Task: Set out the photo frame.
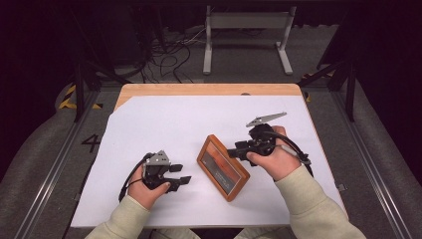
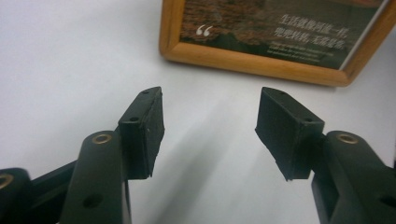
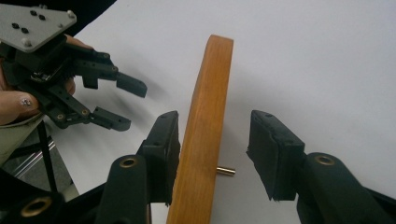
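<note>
on the white sheet (image 1: 164,124) that covers the surface, a wooden picture frame (image 1: 222,167) sits between the two hands, tilted up on one long edge. its picture face shows in the high view as a reddish panel too small to read; in the left claw view the frame is cut off by the top edge, leaving a strip of dark print with white characters and a quote mark. in the right claw view the frame shows edge-on, its face hidden, with a small brass peg (image 3: 226,171) sticking out of one side.

the left claw (image 1: 182,175) lies low over the sheet, held in the left hand (image 1: 145,191), pointing toward the frame and well short of it. its jaws stand wide with bare sheet between them.

the right claw (image 1: 232,152) reaches in from the frame's far side, gripped by the right hand (image 1: 275,160). its jaws straddle the frame's edge: one pad (image 3: 163,148) looks to be against the wood, though contact is hard to make out, and the other stands clear, so the frame is not clamped.
</note>
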`<state>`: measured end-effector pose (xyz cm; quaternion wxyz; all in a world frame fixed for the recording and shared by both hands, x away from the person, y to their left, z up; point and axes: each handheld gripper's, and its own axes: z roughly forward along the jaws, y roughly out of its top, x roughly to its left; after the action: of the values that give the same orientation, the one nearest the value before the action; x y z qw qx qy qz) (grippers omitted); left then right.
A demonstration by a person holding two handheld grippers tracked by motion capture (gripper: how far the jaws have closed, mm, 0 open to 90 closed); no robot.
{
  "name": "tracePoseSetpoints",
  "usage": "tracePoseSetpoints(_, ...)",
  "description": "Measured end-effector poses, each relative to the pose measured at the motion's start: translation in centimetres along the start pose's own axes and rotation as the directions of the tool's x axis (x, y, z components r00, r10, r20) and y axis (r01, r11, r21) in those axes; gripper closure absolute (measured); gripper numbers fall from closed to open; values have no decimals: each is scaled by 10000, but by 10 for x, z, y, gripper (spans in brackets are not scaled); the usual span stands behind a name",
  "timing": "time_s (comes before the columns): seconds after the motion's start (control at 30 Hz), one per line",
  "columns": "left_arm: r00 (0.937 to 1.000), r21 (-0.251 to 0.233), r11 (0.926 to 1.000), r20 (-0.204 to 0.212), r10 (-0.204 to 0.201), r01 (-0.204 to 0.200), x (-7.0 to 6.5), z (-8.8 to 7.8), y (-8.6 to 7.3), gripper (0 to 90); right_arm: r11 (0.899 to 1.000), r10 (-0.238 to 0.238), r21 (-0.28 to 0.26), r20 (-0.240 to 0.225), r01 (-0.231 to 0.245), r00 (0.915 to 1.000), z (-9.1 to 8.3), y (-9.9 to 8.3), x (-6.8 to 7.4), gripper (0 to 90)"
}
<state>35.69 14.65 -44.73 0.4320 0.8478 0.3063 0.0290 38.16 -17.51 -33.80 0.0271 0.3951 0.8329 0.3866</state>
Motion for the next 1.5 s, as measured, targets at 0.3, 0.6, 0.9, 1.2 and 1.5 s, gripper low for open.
tracePoseSetpoints(0.3, 9996, 69, 9998, -200, -196, 197, 1, -5, -5, 396, 9926, 162, 1202, -58, -154, 9999, 32, 4, 2, 588)
tracePoseSetpoints(0.6, 9992, 163, 9995, -297, -281, 286, 3, -6, -9, 400, 9746, 161, 2236, -47, -146, 9999, 55, 4, 6, 595)
tracePoseSetpoints(0.9, 9992, 241, 9992, -245, -328, 334, 4, -5, -9, 400, 9538, 467, 2963, 206, -507, 9987, 66, 4, 7, 704)
tracePoseSetpoints(1.2, 9988, 184, 9989, -242, -429, 434, 5, -5, -9, 404, 9406, 1539, 3012, 326, -1565, 9875, 66, 6, 5, 745)
tracePoseSetpoints(1.5, 9979, 30, 9984, -317, -568, 570, 6, -7, -9, 394, 9452, 1576, 2811, 523, -1659, 9861, 62, 7, 3, 754)
